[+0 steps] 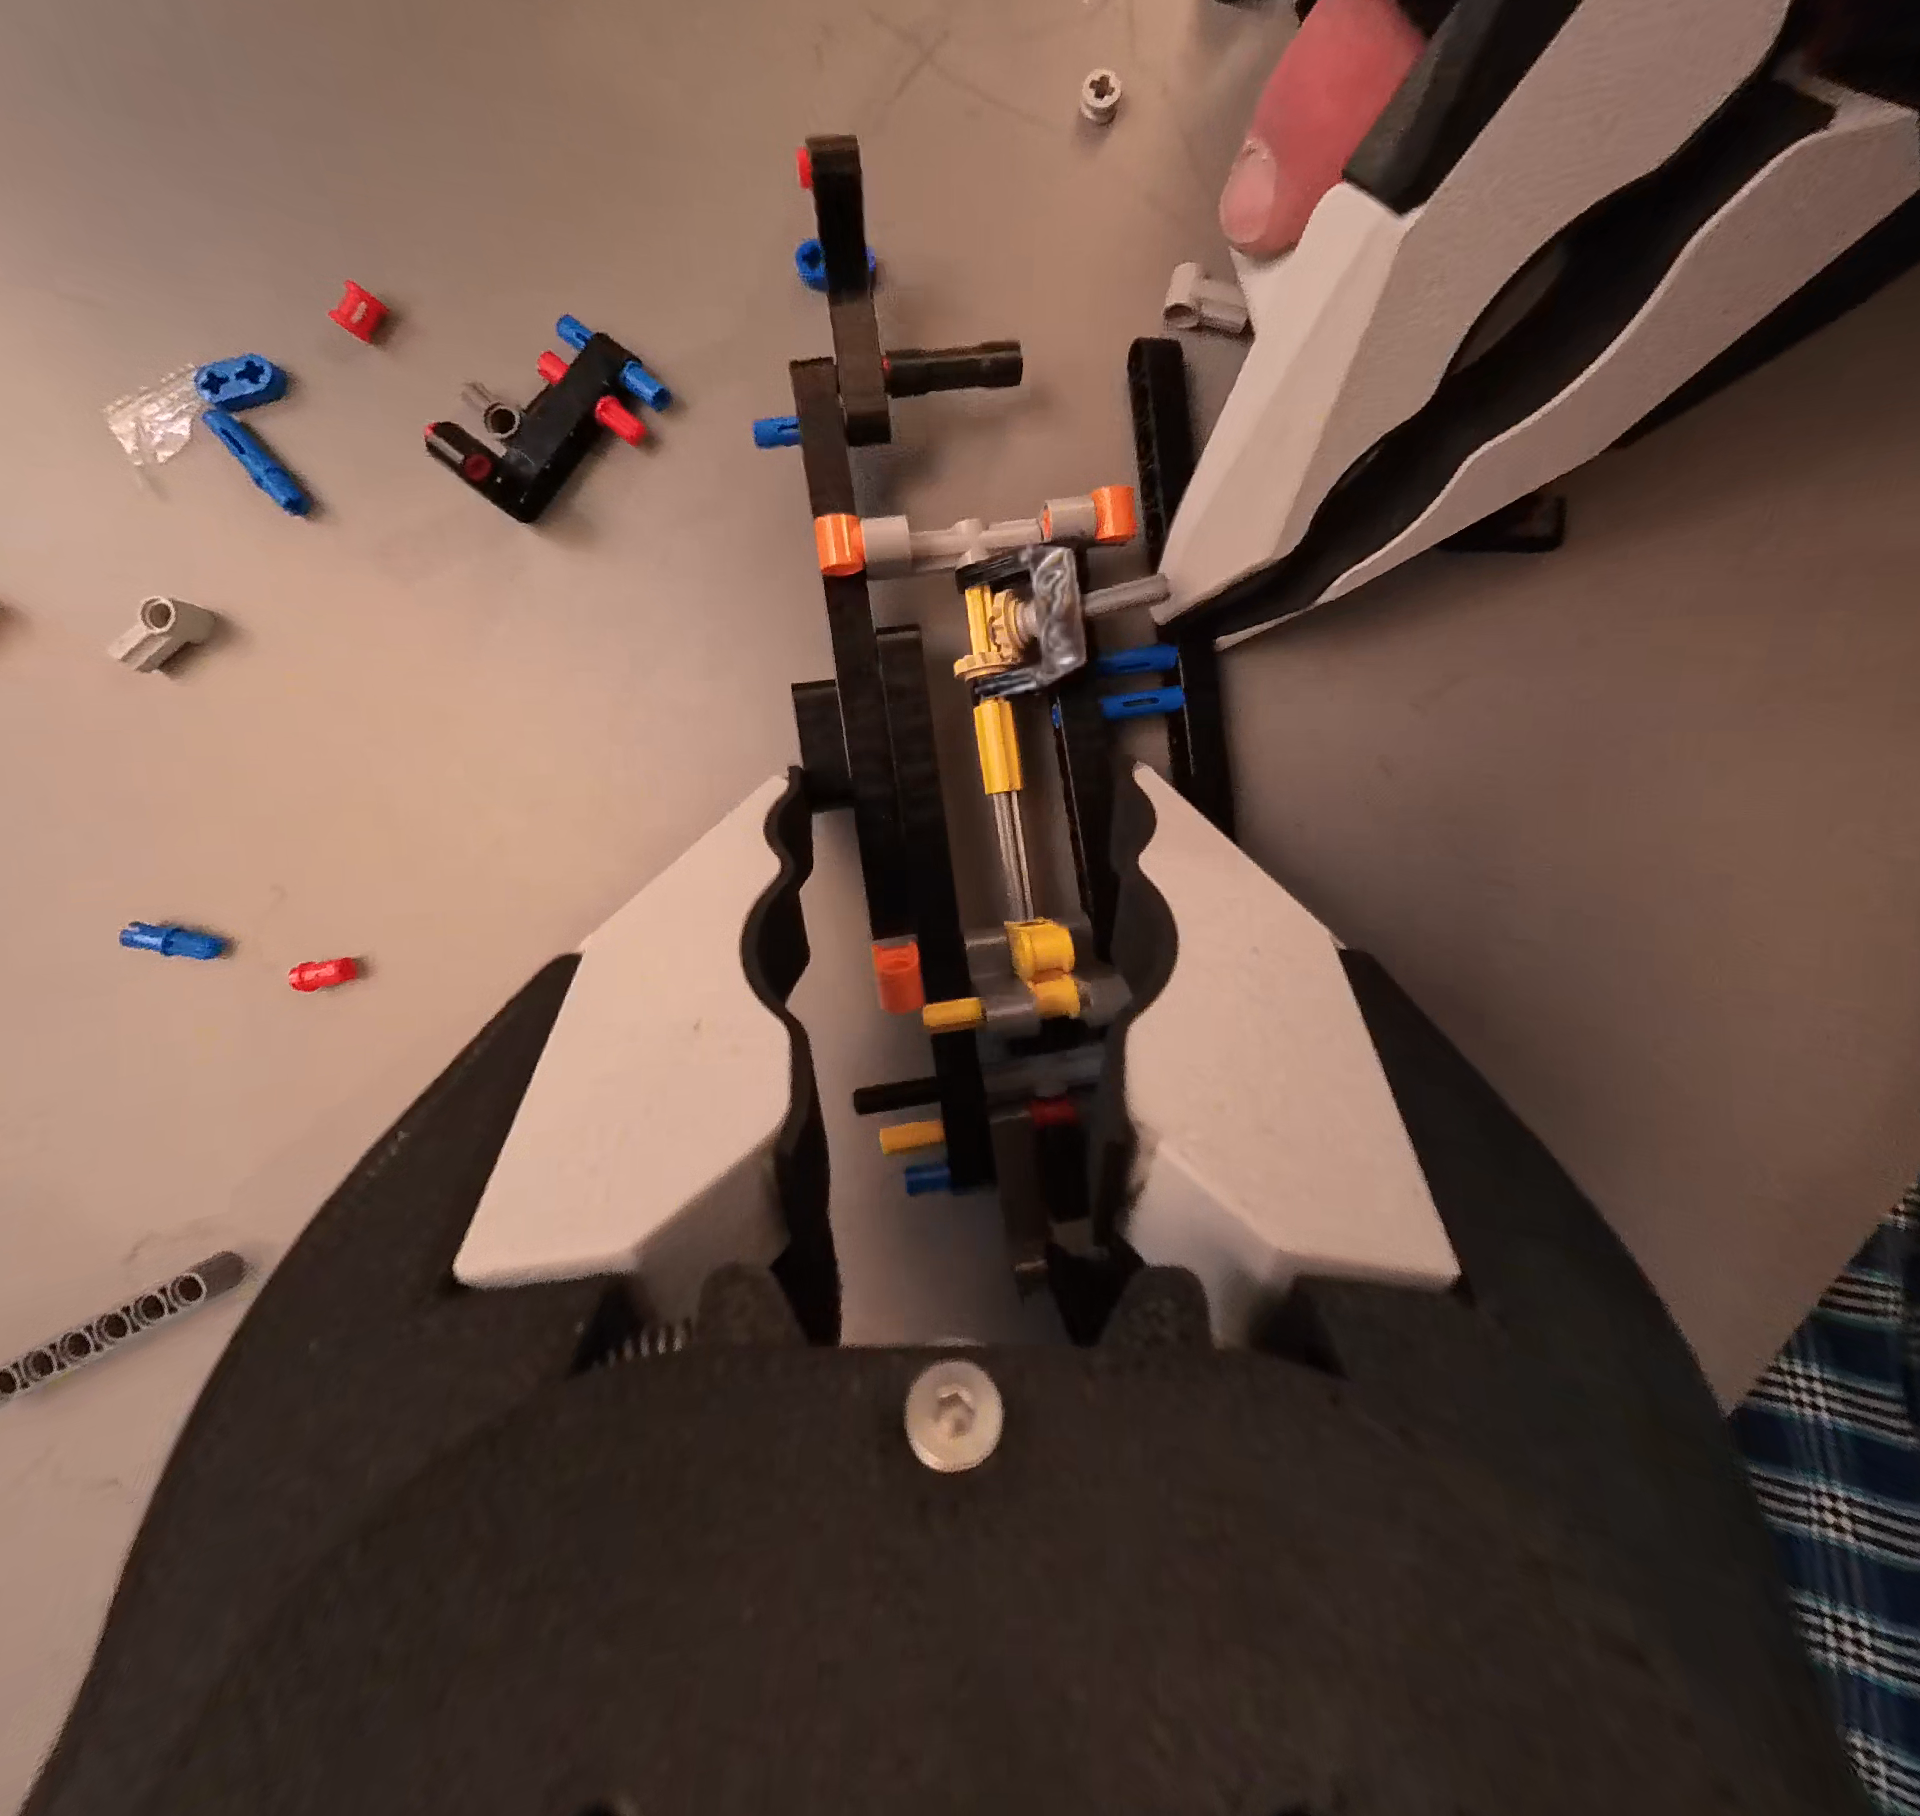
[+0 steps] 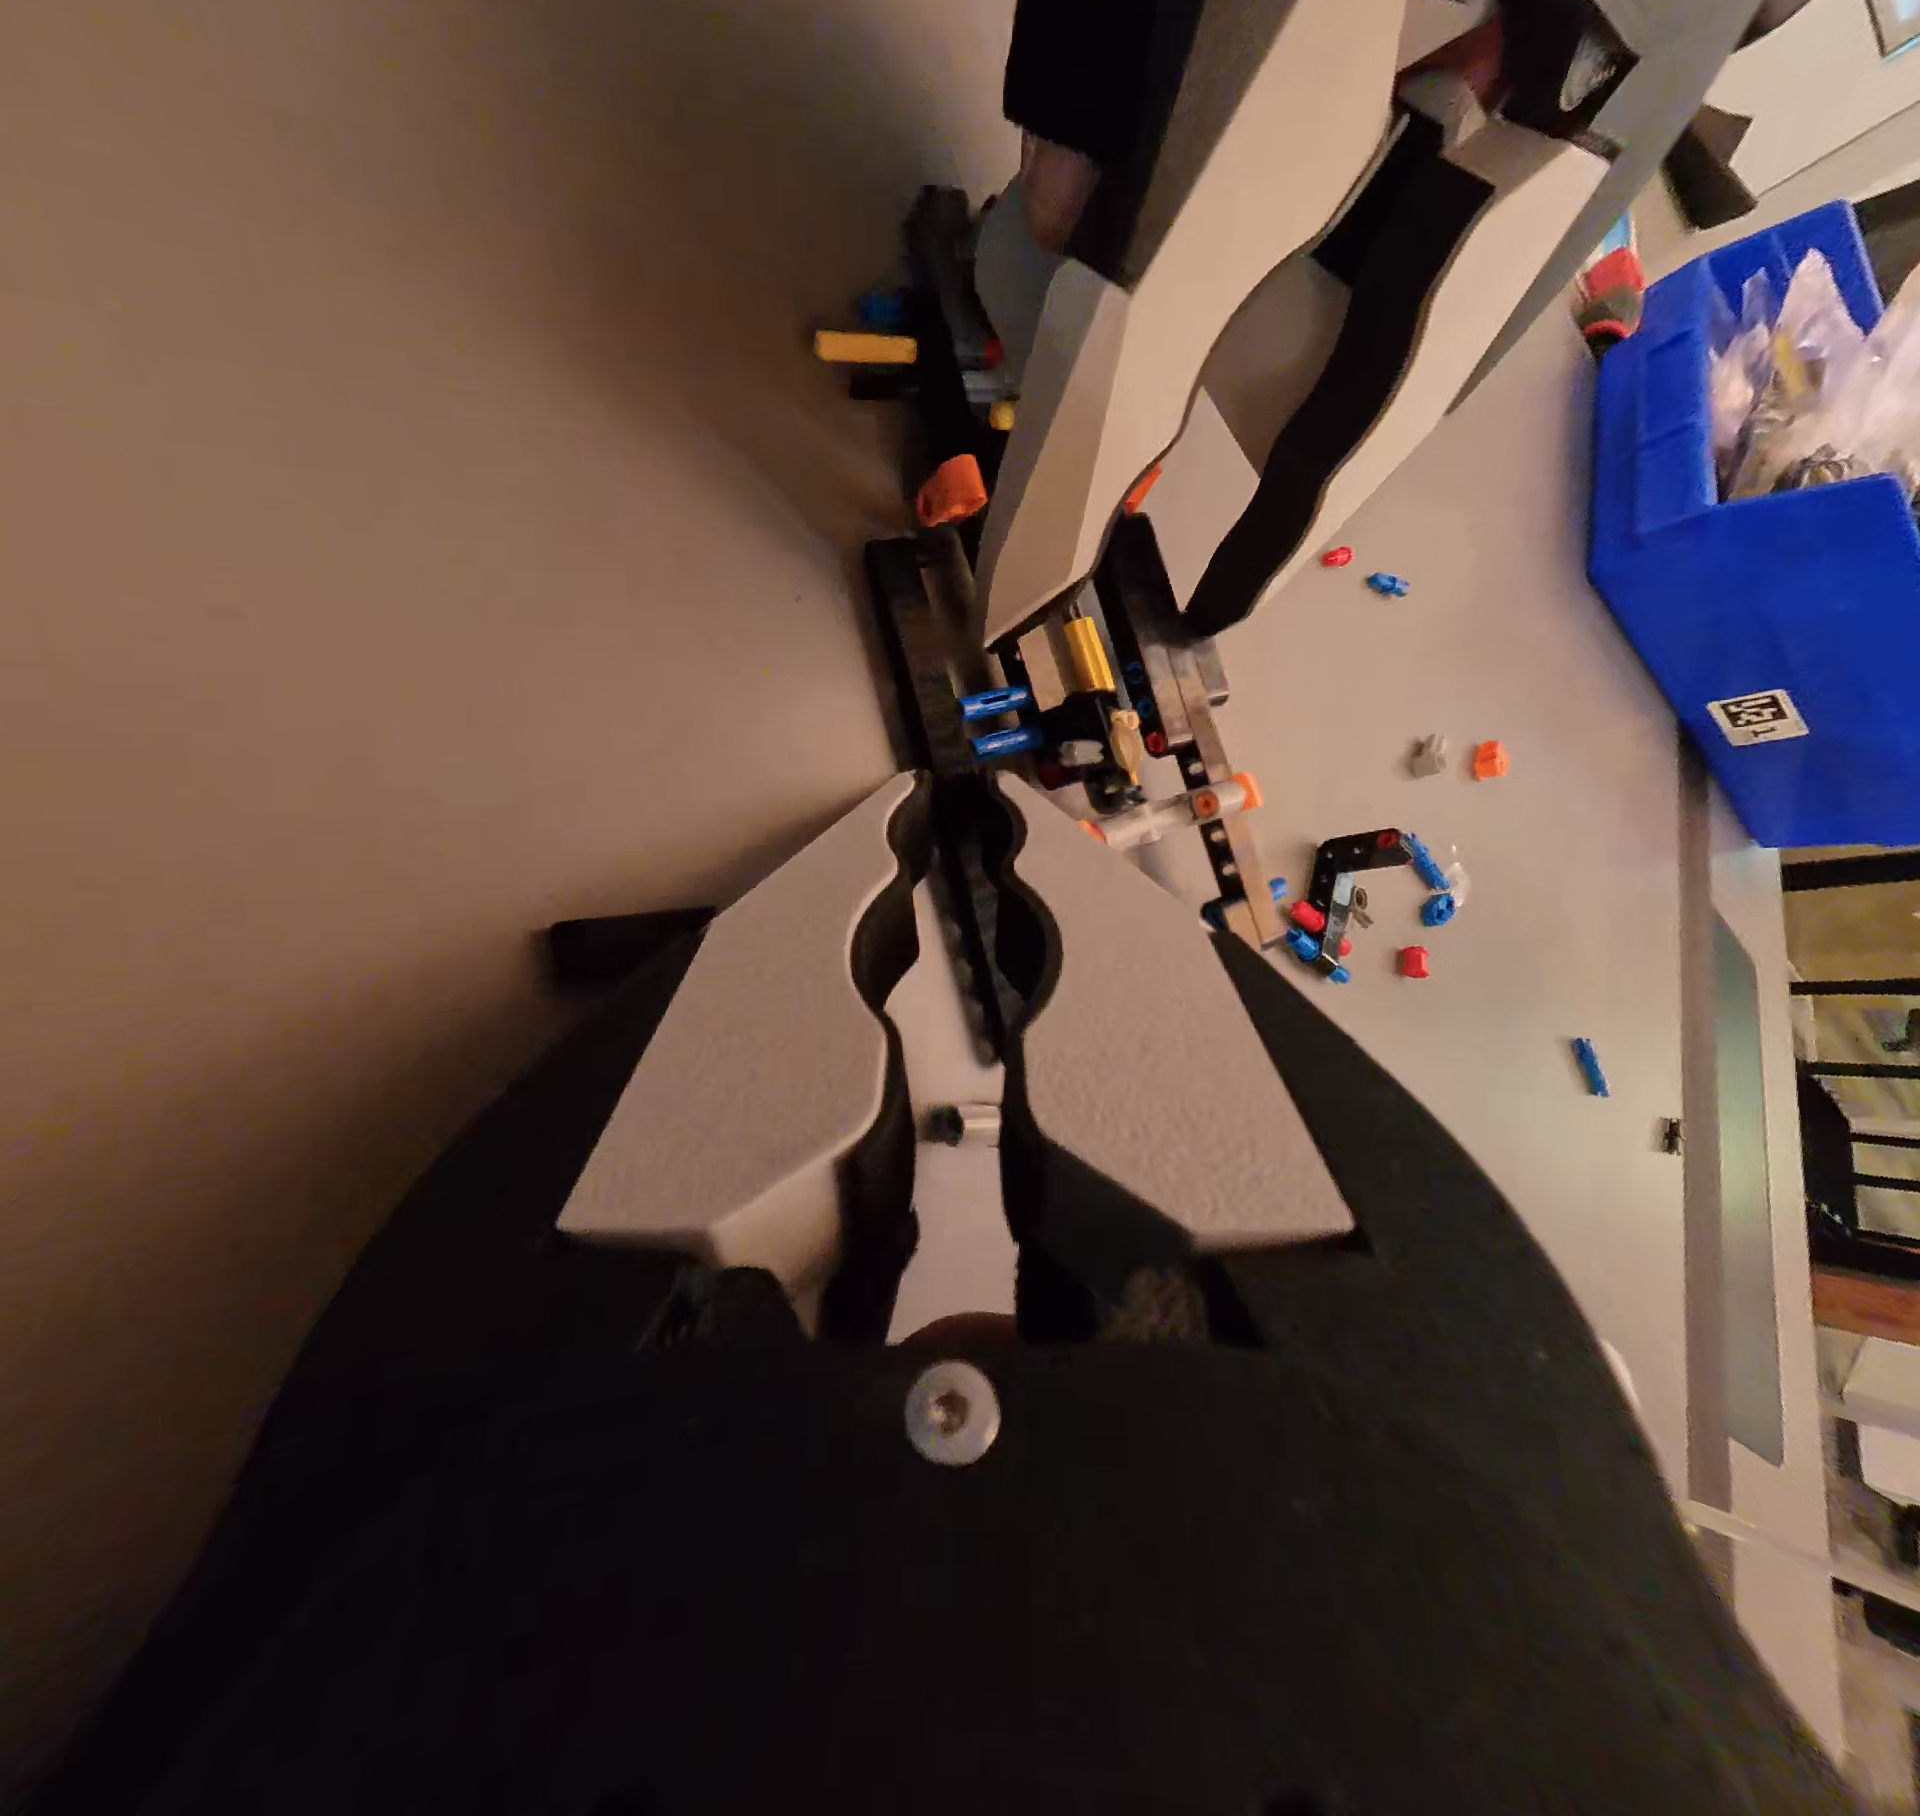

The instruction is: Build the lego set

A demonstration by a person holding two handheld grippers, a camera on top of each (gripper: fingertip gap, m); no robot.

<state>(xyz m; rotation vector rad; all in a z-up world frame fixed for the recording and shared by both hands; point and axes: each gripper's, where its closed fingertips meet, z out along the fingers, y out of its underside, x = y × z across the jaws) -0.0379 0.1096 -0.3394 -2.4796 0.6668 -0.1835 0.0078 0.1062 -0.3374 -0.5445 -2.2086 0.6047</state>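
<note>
The lego assembly (image 1: 883, 623) is a frame of black beams with a yellow shaft (image 1: 997, 748), orange bushes and blue pins. My left gripper (image 1: 961, 779) is shut on its near end and holds it over the grey table (image 1: 416, 748). My right gripper (image 1: 1184, 613) comes in from the upper right and pinches the black beam (image 1: 1200, 717) on the frame's right side. In the right wrist view my right gripper (image 2: 966, 800) is shut on that black beam (image 2: 966, 935), which joins the frame by two blue pins (image 2: 997, 722). The left gripper (image 2: 1091, 623) reaches down from above onto the assembly (image 2: 1091, 717).
A black L-shaped sub-assembly (image 1: 540, 426) with blue and red pins lies to the left. It also shows in the right wrist view (image 2: 1351, 867). Loose blue and red pins, grey connectors and a long grey beam (image 1: 114, 1330) are scattered around. A blue bin (image 2: 1766, 540) holds bags of parts.
</note>
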